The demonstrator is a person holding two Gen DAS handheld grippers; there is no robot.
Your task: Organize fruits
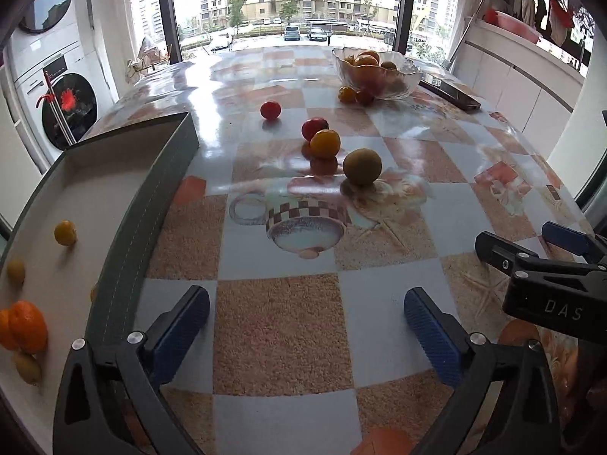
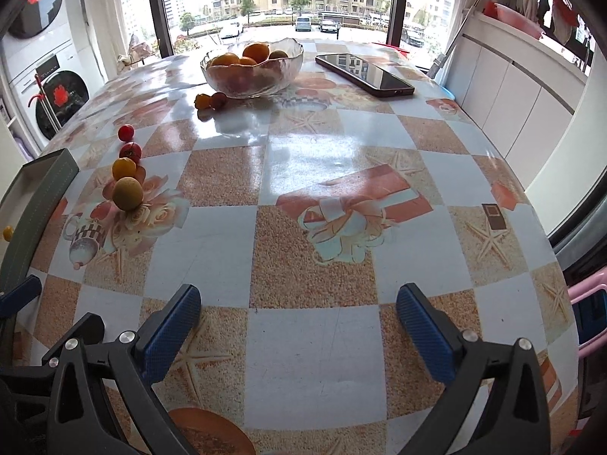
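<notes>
Loose fruits lie mid-table: a brownish-green round fruit [image 1: 362, 166] [image 2: 128, 193], a yellow-orange one [image 1: 325, 143] [image 2: 123, 168], a red one [image 1: 314, 128] [image 2: 131, 150] and a further red one [image 1: 270, 110] [image 2: 126, 132]. Two small fruits [image 1: 354, 95] [image 2: 211, 101] rest beside a glass bowl [image 1: 411, 70] [image 2: 296, 53] of oranges. A grey box [image 1: 125, 197] [image 2: 49, 185] at left holds an orange [image 1: 26, 326] and small yellow fruits [image 1: 65, 232]. My left gripper [image 1: 305, 322] is open and empty beside the box. My right gripper [image 2: 297, 316] [image 1: 531, 242] is open and empty.
A black phone [image 2: 366, 74] [image 1: 453, 94] lies right of the bowl. Washing machines [image 1: 57, 87] stand at left, white cabinets [image 2: 512, 87] at right, a window at the far table edge. A pink object [image 2: 586, 295] sits past the right edge.
</notes>
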